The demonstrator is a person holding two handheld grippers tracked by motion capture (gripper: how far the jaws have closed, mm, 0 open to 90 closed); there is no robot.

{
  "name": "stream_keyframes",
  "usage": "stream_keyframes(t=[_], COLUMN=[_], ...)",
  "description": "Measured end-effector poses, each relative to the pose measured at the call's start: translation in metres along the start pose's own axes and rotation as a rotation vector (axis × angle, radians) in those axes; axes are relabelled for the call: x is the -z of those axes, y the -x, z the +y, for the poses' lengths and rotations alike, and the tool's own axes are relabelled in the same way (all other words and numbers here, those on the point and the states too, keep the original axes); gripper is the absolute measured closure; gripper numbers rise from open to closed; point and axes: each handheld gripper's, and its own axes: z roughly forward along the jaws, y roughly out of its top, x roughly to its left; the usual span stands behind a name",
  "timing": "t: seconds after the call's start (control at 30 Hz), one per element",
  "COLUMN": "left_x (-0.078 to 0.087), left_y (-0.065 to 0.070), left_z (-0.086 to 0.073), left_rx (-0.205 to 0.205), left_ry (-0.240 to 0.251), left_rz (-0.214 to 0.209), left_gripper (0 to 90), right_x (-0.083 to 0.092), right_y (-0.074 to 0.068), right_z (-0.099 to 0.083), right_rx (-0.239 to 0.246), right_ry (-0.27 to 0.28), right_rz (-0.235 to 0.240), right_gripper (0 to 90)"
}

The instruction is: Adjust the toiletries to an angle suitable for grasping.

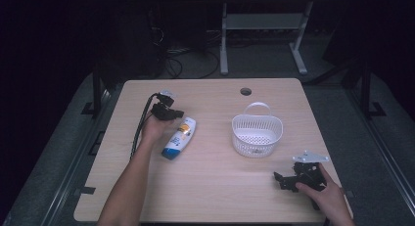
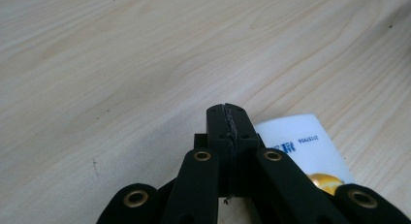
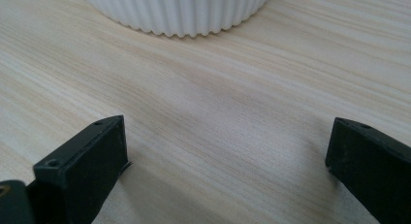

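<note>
Now the jaws of the left gripper are pressed fully together with nothing between them, and they hover just beside the upper end of the white bottle. This bottle lies flat on the worktop, to the left of the white basket. At the near right corner, the right gripper rests low over the wood with its jaws wide apart and empty, pointing toward the ribbed wall of the basket, which stands a little away from them.
</note>
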Motion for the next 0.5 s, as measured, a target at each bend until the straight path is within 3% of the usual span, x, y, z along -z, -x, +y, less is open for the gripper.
stream_keyframes(t=[0.5], left_x=[-0.014], left_y=[0.011], left_z=[0.001], left_rx=[-0.025], left_ry=[-0.032], left_rz=[-0.05], left_gripper=[90.0], right_x=[0.0], right_y=[0.0], right_z=[0.0], right_rx=[0.002], right_ry=[0.0], right_rz=[-0.002], right_gripper=[0.9])
